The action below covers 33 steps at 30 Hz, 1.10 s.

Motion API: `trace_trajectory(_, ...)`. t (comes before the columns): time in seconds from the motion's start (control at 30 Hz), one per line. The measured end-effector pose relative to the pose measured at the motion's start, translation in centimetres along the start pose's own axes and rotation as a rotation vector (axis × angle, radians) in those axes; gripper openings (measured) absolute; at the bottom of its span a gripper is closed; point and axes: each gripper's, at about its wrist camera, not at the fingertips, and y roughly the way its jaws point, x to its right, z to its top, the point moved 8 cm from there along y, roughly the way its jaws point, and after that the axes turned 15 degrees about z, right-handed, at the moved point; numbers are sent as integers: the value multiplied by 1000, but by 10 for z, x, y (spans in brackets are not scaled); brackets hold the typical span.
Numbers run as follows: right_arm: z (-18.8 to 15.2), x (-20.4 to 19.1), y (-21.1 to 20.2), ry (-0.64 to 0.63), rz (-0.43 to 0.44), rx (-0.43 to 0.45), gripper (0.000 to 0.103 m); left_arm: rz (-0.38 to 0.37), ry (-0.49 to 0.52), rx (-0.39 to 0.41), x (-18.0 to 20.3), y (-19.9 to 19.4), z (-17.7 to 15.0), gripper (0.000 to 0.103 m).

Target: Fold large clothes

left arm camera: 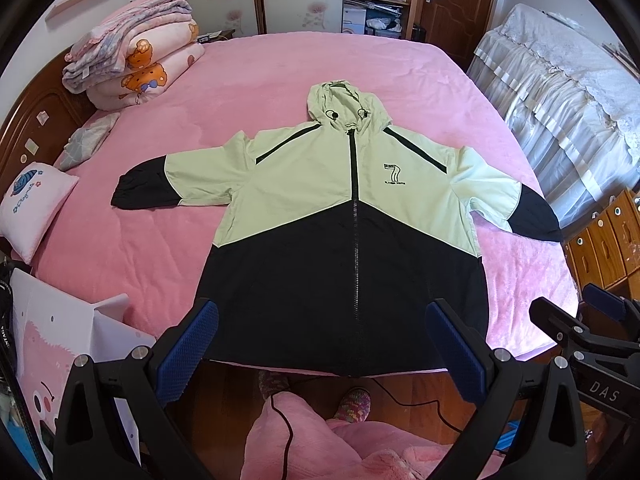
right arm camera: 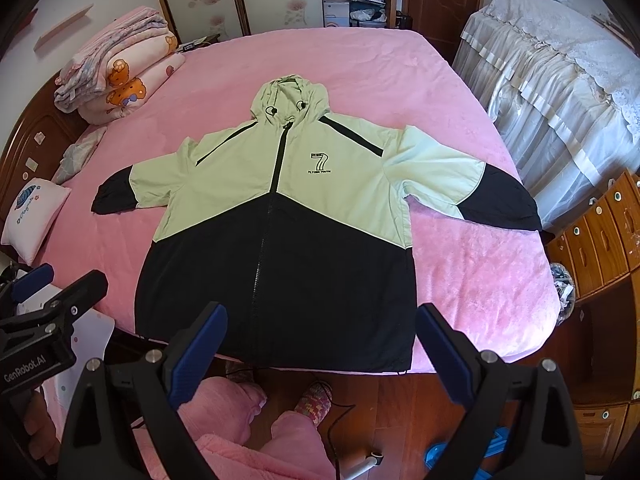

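A hooded jacket (left arm camera: 340,200), light green above and black below, lies flat and face up on the pink bed (left arm camera: 160,240), zipped, sleeves spread to both sides, hood at the far end. It also shows in the right wrist view (right arm camera: 280,208). My left gripper (left arm camera: 322,320) is open and empty, held above the jacket's near hem. My right gripper (right arm camera: 322,320) is open and empty, also over the hem, and shows at the right edge of the left wrist view (left arm camera: 580,320).
Folded quilts (left arm camera: 136,64) sit at the bed's far left corner, with pillows (left arm camera: 36,200) along the left edge. A lace-covered piece of furniture (left arm camera: 560,100) and wooden drawers (left arm camera: 608,240) stand on the right. A white box (left arm camera: 72,340) is at the near left. The person's legs (left arm camera: 320,440) are below.
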Motion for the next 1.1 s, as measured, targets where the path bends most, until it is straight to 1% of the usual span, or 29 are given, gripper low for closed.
trace_trajectory(0.13, 3, 6, -5, -11, -7, 4, 96, 3, -11, 6, -2, 2, 1, 103)
trace_trajectory(0.17, 6, 9, 3, -13, -14, 3, 96, 3, -16, 7, -3, 2, 1, 103)
trace_trajectory(0.37, 8, 9, 6, -12, -18, 1, 96, 1, -43, 7, -12, 9, 5, 103)
trace_trajectory(0.67, 22, -4, 27, 11, -35, -19, 96, -25, -107, -50, -46, 41, 18, 103)
trace_trajectory(0.87, 38, -23, 53, 51, -43, -41, 95, -13, -158, -114, -91, 80, 32, 103)
trace_trajectory(0.93, 45, -33, 67, 65, -41, -59, 95, -11, -178, -149, -111, 98, 38, 103)
trace_trajectory(1.03, 55, -50, 87, 81, -33, -83, 95, -50, -215, -188, -138, 122, 47, 103)
trace_trajectory(1.1, 61, -63, 102, 94, -30, -100, 95, -56, -235, -210, -159, 138, 54, 103)
